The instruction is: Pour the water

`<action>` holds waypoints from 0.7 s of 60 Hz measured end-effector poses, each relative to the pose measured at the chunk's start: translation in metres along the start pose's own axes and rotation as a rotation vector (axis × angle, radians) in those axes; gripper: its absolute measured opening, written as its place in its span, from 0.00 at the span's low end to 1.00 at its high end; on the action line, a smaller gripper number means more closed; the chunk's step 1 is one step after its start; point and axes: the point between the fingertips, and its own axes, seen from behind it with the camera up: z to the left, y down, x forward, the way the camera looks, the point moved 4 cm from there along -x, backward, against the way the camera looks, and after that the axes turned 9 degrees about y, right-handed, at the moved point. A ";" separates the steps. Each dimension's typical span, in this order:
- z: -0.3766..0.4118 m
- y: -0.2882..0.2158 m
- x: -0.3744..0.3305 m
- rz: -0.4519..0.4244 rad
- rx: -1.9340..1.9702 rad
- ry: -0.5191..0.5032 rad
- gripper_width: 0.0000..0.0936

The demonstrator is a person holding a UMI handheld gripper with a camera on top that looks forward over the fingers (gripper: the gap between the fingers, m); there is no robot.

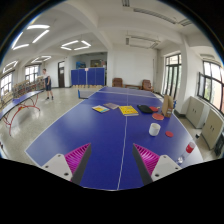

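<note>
My gripper (112, 158) is open and empty, its two pink-padded fingers (76, 157) spread wide above the near end of a blue table-tennis table (95, 130). A white cup (155, 129) stands on the table ahead of and beyond the right finger. A small red cup (190, 148) stands near the table's right edge, with another reddish item (169, 133) and a small white item (181, 158) close by. A tall brownish container (168, 104) stands further back on the right side. Nothing lies between the fingers.
Yellow sheets (128, 110), a smaller yellow item (101, 108) and a dark object (146, 108) lie by the net. Another table-tennis table (22, 105) stands at the left with a person (47, 86) behind it. Blue barriers (88, 75) line the far wall. Radiators (211, 125) stand on the right.
</note>
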 end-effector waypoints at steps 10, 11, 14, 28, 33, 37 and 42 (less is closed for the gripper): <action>-0.067 0.063 -0.006 0.060 0.017 0.062 0.91; -0.074 0.071 -0.003 0.068 0.020 0.069 0.91; -0.088 0.094 0.002 0.100 0.029 0.094 0.91; -0.260 0.205 0.045 0.187 0.058 0.290 0.91; -0.325 0.218 0.072 0.169 0.084 0.347 0.91; -0.371 0.219 0.095 0.142 0.104 0.367 0.90; -0.421 0.210 0.134 0.089 0.115 0.383 0.91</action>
